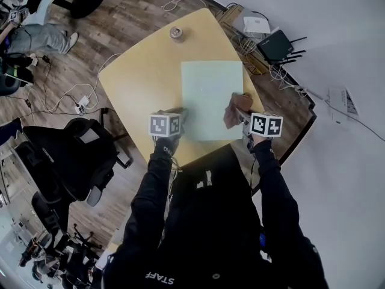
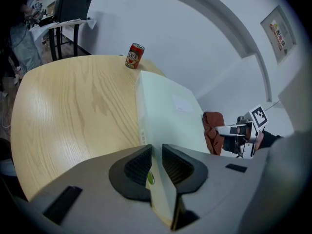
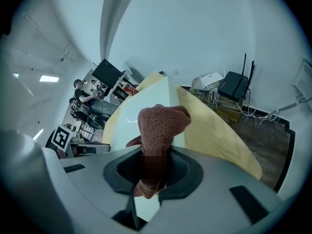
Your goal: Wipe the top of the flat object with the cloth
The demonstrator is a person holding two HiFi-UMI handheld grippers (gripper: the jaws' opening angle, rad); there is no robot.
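A pale green flat board (image 1: 212,92) lies on the light wooden table (image 1: 141,80). My left gripper (image 1: 182,118) is shut on the board's near left corner; in the left gripper view the board's edge (image 2: 168,108) runs between the dark pads (image 2: 138,165). My right gripper (image 1: 243,118) is shut on a reddish-brown cloth (image 1: 236,109) at the board's right edge. In the right gripper view the cloth (image 3: 161,123) bunches up out of the jaws, over the board (image 3: 127,118). From the left gripper view the cloth (image 2: 212,130) hangs at the board's right side.
A red drink can (image 1: 176,34) stands at the far end of the table, also the can (image 2: 134,56) beyond the board. A black router (image 1: 275,44) and cables lie on the floor to the right. An office chair (image 1: 72,155) stands at the left.
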